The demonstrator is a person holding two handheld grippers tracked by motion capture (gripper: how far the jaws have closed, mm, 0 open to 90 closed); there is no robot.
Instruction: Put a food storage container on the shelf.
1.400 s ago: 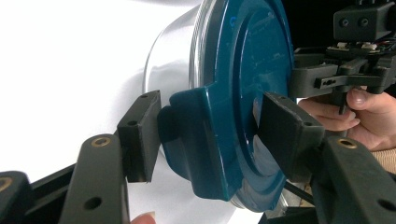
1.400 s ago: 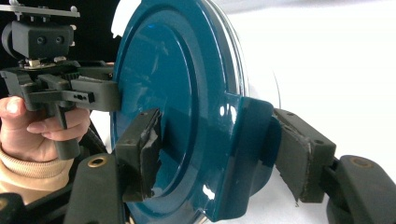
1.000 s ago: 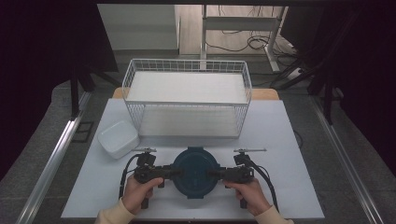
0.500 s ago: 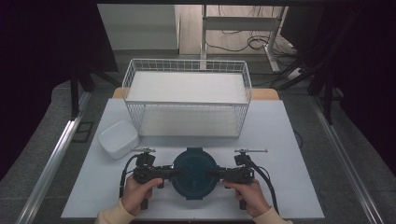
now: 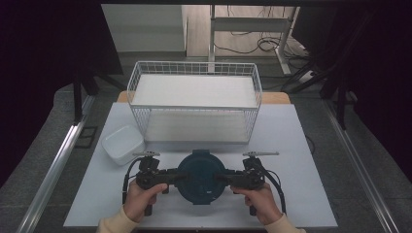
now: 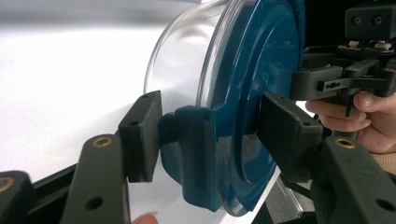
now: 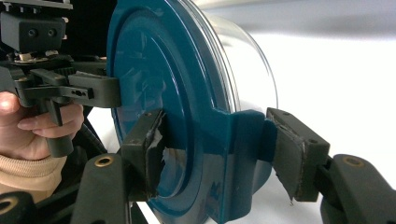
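A round clear container [image 5: 201, 177] with a dark blue lid [image 6: 261, 70] sits near the table's front edge, between both grippers. My left gripper [image 5: 179, 177] holds it from the left. In the left gripper view the left gripper [image 6: 212, 135] is shut on the lid's side latch [image 6: 196, 149], one pad under the flap and one on the lid's top. My right gripper [image 5: 224, 178] mirrors this on the right. In the right gripper view the right gripper [image 7: 222, 154] is shut on the other latch [image 7: 243, 140], and its worn pads [image 7: 152, 149] press on the lid.
A white wire basket [image 5: 194, 108] stands behind the container, across the table's middle. A small white square tub [image 5: 122, 143] sits at the left, close to my left gripper. The white tabletop [image 5: 301, 145] has free room to the right.
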